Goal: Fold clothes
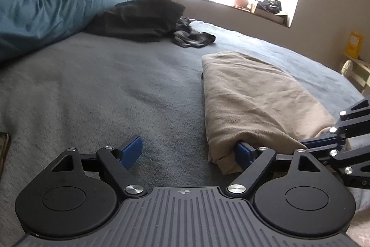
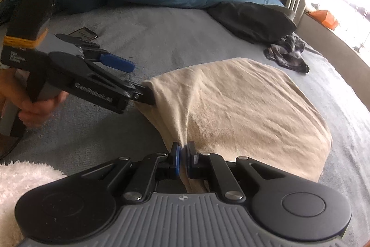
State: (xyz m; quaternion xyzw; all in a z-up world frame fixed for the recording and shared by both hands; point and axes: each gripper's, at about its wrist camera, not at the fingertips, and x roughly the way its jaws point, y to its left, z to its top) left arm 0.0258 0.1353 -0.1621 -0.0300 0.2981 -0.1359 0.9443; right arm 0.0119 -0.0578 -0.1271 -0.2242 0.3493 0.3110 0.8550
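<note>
A folded beige garment [image 1: 252, 98] lies on the grey bed cover [image 1: 104, 89]. My left gripper [image 1: 187, 152] is open wide; its right finger is tucked under the garment's near corner and its left finger rests free over the cover. In the right wrist view my right gripper [image 2: 183, 160] is shut on a pinched fold at the beige garment's [image 2: 242, 108] near edge. The left gripper [image 2: 136, 80] shows there at the garment's left corner, one finger hidden in the cloth.
A crumpled dark garment [image 1: 192, 35] lies further back beside a black pillow [image 1: 141, 15] and a blue duvet [image 1: 37, 8]. A remote control [image 2: 84, 34] lies on the cover at the left. A white fluffy cloth [image 2: 20, 184] sits at the near left edge.
</note>
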